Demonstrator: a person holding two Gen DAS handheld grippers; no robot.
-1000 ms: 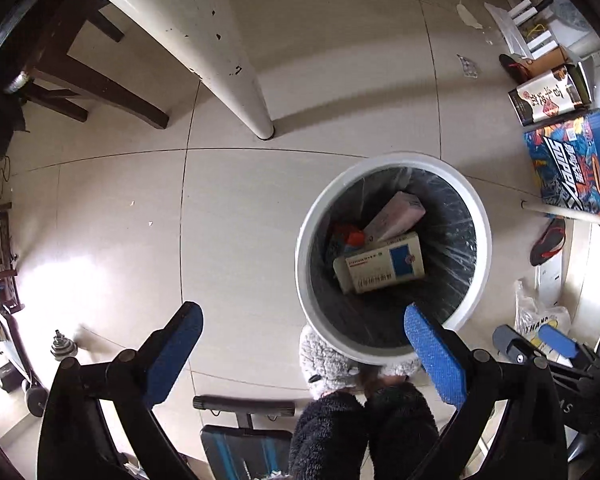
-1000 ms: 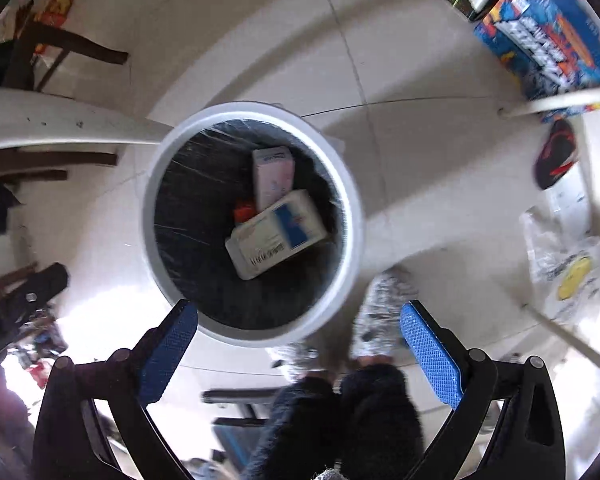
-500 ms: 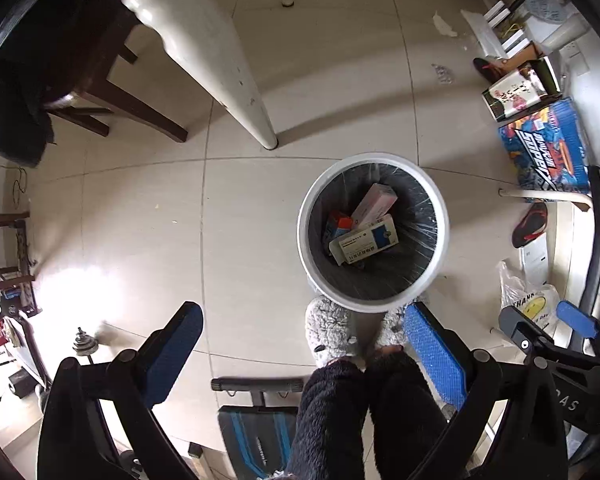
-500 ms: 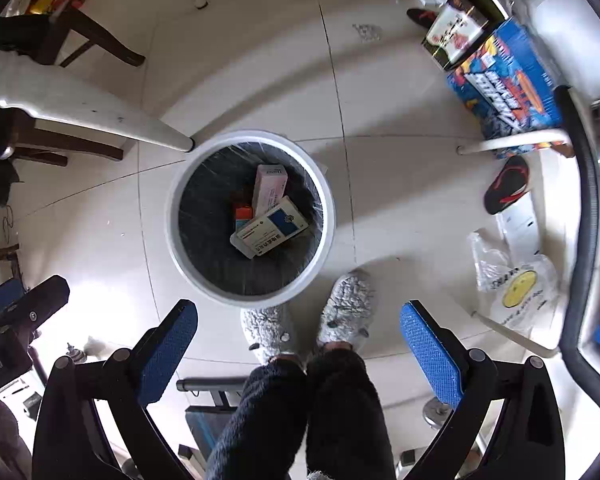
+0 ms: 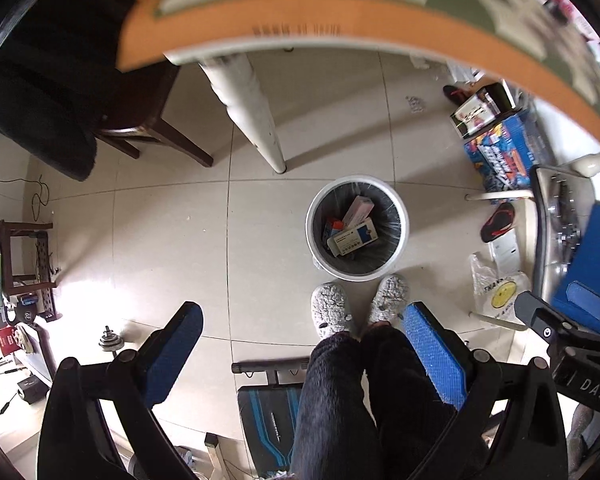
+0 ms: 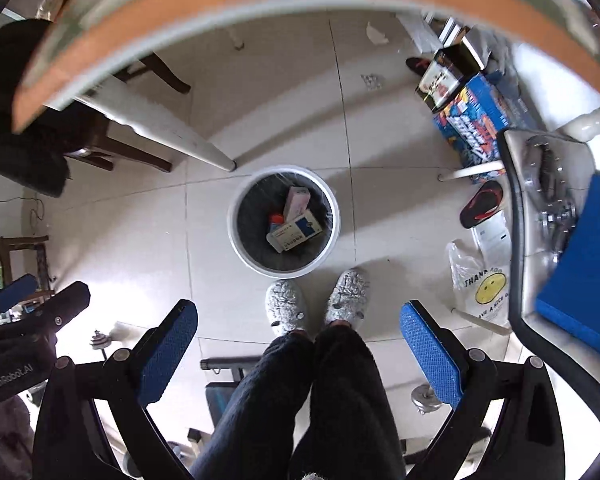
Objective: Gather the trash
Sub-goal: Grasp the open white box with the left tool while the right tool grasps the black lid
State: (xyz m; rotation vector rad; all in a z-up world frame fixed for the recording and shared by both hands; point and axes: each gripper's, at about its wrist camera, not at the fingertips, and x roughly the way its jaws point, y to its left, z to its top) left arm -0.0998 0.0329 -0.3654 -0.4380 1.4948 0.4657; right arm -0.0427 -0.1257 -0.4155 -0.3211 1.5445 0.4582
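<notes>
Below, the white trash bin (image 5: 357, 227), lined with a dark bag, stands on the tiled floor (image 5: 172, 232) just ahead of the person's grey slippers (image 5: 330, 309); inside lie a white-and-blue box (image 5: 353, 237), a pink box (image 5: 357, 209) and a small red item (image 5: 334, 225). Left gripper (image 5: 300, 356): fingers spread wide, empty. Right gripper (image 6: 298, 354): likewise wide, empty. Orange-edged table rim (image 5: 340, 20) arcs overhead; white table leg (image 5: 252, 108) lands near the bin
</notes>
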